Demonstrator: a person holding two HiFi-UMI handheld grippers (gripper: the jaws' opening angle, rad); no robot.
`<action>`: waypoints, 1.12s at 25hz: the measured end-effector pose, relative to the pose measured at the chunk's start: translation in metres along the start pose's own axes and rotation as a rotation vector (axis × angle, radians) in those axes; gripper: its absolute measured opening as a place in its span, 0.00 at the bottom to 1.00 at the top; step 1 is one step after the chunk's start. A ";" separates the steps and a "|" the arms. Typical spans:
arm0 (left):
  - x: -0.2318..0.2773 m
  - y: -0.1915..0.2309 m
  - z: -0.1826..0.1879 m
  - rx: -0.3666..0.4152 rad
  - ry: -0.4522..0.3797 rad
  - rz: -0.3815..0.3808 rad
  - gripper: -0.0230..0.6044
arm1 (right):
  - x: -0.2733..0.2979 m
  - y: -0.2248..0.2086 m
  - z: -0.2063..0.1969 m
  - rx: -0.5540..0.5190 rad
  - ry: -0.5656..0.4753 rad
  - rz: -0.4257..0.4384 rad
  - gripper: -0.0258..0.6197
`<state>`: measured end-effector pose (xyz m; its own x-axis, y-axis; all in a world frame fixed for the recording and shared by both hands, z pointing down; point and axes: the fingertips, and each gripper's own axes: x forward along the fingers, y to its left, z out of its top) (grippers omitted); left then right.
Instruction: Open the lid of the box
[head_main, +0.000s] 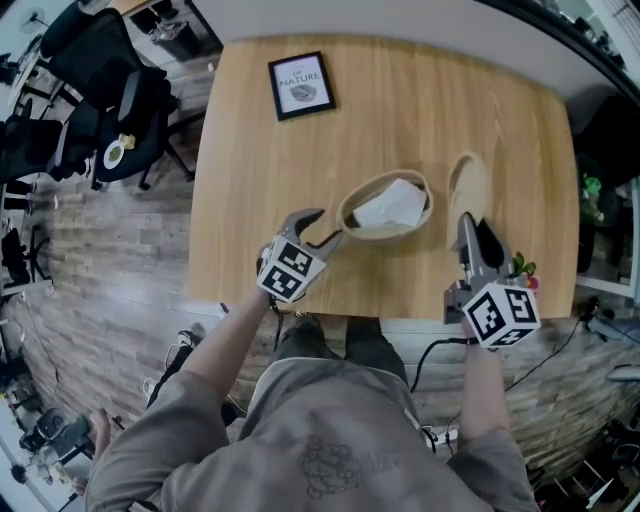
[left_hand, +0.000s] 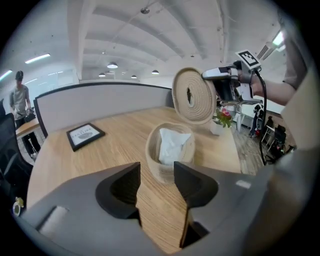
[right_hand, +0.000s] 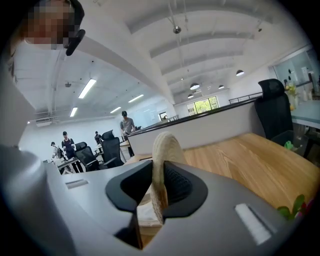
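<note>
A round woven box (head_main: 385, 208) stands open on the wooden table (head_main: 400, 100), with white paper (head_main: 392, 205) inside. Its woven lid (head_main: 468, 183) is lifted off and stands on edge to the right of the box, and my right gripper (head_main: 472, 226) is shut on its rim. In the right gripper view the lid (right_hand: 162, 145) sits pinched between the pads of that gripper (right_hand: 159, 172). My left gripper (head_main: 325, 229) is open just left of the box, nothing between its jaws. In the left gripper view that gripper (left_hand: 156, 175) points at the box (left_hand: 169, 146), with the lid (left_hand: 192, 96) above it.
A black picture frame (head_main: 302, 85) lies at the table's far left. A small potted plant with a pink flower (head_main: 523, 268) stands near the front right edge, close to my right gripper. Black office chairs (head_main: 120, 110) stand left of the table. People are far off in the background.
</note>
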<state>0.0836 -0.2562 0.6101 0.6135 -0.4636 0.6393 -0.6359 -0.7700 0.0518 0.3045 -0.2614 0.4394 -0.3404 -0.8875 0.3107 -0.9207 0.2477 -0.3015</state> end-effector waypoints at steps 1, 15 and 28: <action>-0.010 0.005 0.010 0.003 -0.022 0.019 0.37 | -0.003 0.006 0.012 -0.018 -0.024 0.010 0.16; -0.172 0.019 0.174 0.139 -0.406 0.200 0.21 | -0.089 0.095 0.139 -0.188 -0.306 0.090 0.16; -0.245 -0.007 0.205 0.172 -0.502 0.254 0.10 | -0.128 0.119 0.122 -0.183 -0.252 0.087 0.16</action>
<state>0.0341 -0.2268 0.2955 0.6252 -0.7613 0.1719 -0.7325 -0.6484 -0.2073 0.2617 -0.1659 0.2539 -0.3826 -0.9225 0.0512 -0.9171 0.3724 -0.1426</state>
